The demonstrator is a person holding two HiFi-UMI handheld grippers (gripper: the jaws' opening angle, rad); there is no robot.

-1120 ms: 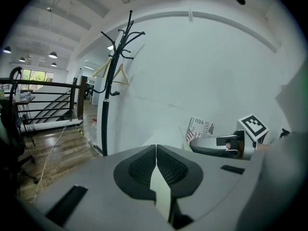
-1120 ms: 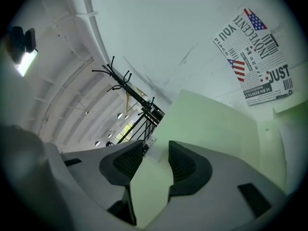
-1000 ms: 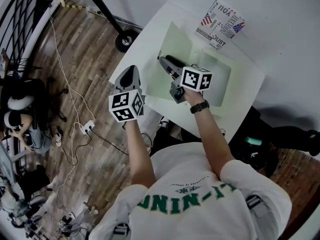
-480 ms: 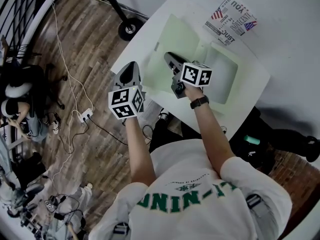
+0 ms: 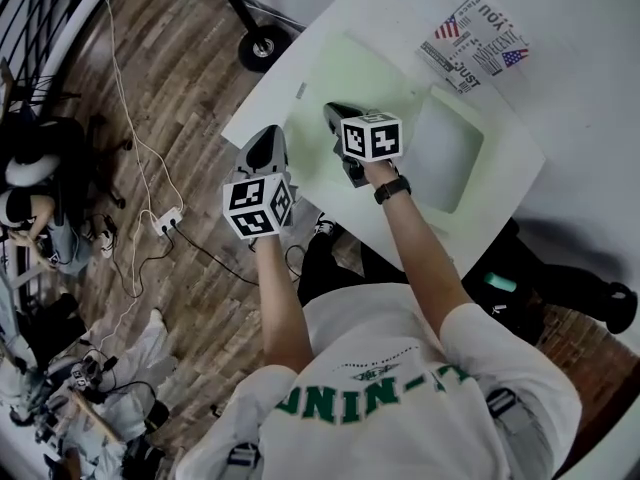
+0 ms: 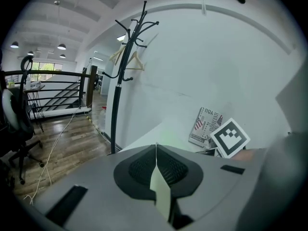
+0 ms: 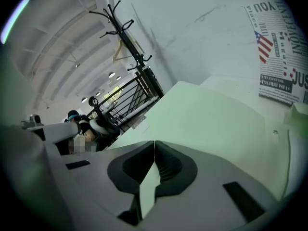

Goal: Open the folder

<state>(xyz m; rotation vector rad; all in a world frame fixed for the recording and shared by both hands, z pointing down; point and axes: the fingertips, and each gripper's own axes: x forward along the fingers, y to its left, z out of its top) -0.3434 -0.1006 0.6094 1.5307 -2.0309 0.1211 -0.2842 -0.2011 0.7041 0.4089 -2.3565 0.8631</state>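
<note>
A pale green folder [image 5: 385, 83] lies spread open on the white table [image 5: 275, 103]; its left leaf [image 7: 207, 114] fills the right gripper view. My right gripper [image 5: 332, 113] hangs low over that left leaf, pointing down at it. Its jaws [image 7: 154, 142] are shut tip to tip and I see nothing between them. My left gripper [image 5: 265, 136] is at the table's near-left edge, beside the folder and apart from it. Its jaws [image 6: 156, 146] are also shut and hold nothing.
A printed leaflet with a flag [image 5: 478, 46] lies at the table's far corner by the wall. A black coat stand [image 6: 122, 66] rises left of the table, its base [image 5: 265, 46] on the wood floor. Cables and a power strip [image 5: 165, 218] lie on the floor.
Both grippers have sunk toward the table, the right one further. The folder's left leaf, which stood raised, now lies flat.
</note>
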